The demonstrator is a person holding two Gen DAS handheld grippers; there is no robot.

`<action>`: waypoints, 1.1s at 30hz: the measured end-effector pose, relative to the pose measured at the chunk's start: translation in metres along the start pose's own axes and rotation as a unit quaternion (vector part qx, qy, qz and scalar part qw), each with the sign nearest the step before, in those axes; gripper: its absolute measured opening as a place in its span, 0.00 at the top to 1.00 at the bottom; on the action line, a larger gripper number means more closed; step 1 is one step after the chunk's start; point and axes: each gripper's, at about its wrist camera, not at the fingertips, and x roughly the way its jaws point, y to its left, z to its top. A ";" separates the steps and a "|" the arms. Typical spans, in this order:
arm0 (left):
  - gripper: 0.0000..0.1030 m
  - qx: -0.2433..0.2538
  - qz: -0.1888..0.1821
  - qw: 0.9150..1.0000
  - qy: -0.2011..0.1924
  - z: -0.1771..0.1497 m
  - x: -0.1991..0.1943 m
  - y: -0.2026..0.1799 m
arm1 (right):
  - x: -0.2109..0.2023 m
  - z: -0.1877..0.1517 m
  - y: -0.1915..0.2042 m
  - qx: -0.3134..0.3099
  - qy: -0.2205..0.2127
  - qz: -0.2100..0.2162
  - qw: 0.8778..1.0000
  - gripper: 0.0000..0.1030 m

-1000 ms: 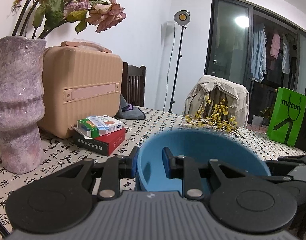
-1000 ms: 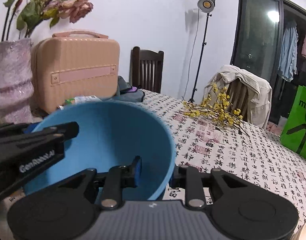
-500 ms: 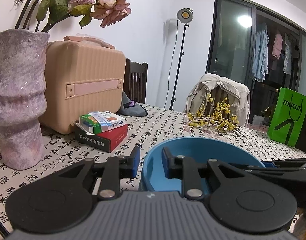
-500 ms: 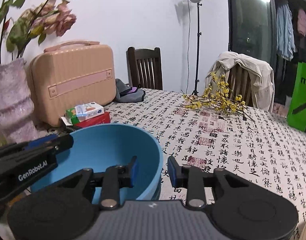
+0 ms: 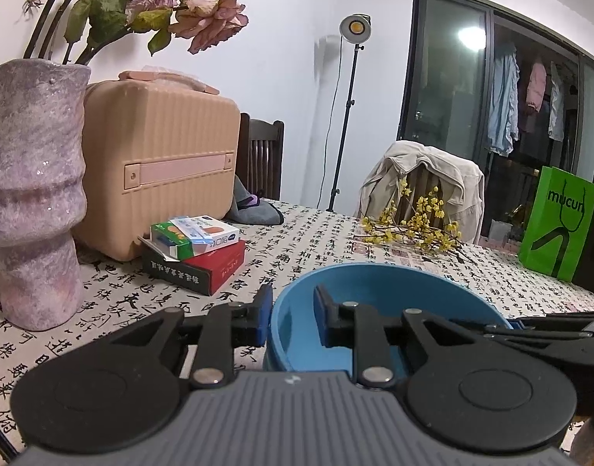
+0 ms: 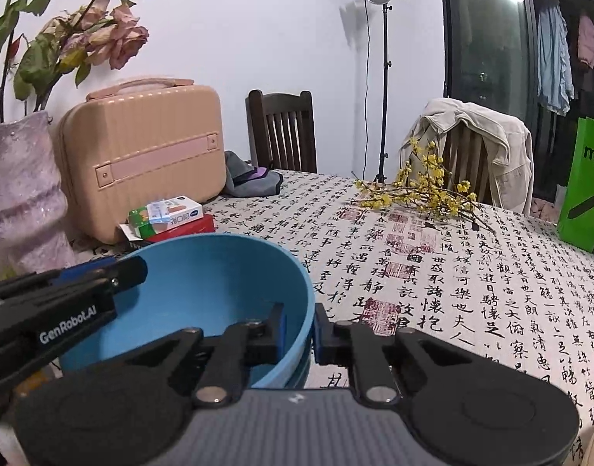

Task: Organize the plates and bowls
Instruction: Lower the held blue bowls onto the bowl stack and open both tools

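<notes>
A blue bowl (image 5: 394,291) (image 6: 204,279) sits level, low over the calligraphy tablecloth (image 6: 433,283). A second blue rim (image 6: 297,372) shows just beneath it. My left gripper (image 5: 291,318) is shut on the bowl's left rim, one finger outside and one inside; in the right wrist view this left gripper (image 6: 122,270) comes in from the left. My right gripper (image 6: 300,322) straddles the right rim and its jaws are closing onto it, with the wall between the pads. The right gripper (image 5: 522,322) shows only edge-on in the left wrist view.
A purple vase (image 5: 29,213) with wilted roses stands at the left, next to a beige case (image 5: 157,178). Stacked boxes (image 5: 196,248) lie near the bowl. A yellow flower branch (image 5: 413,229) and a green bag (image 5: 557,225) are farther right, with chairs behind the table.
The bowl went from raised and tilted to level and low over the table. The right gripper's jaws widened a little, then closed on the right rim.
</notes>
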 end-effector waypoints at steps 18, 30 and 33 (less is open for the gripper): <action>0.15 -0.011 -0.016 0.998 -0.052 0.005 -0.031 0.005 | -0.046 -0.013 -0.034 0.049 -0.080 0.025 0.995 0.07; 0.00 0.000 -0.051 0.993 -0.106 -0.004 -0.073 0.005 | -0.091 -0.046 -0.060 0.074 -0.129 0.008 0.989 0.00; 0.00 0.005 -0.057 0.992 -0.113 -0.007 -0.081 0.002 | -0.102 -0.054 -0.066 0.081 -0.139 0.001 0.987 0.00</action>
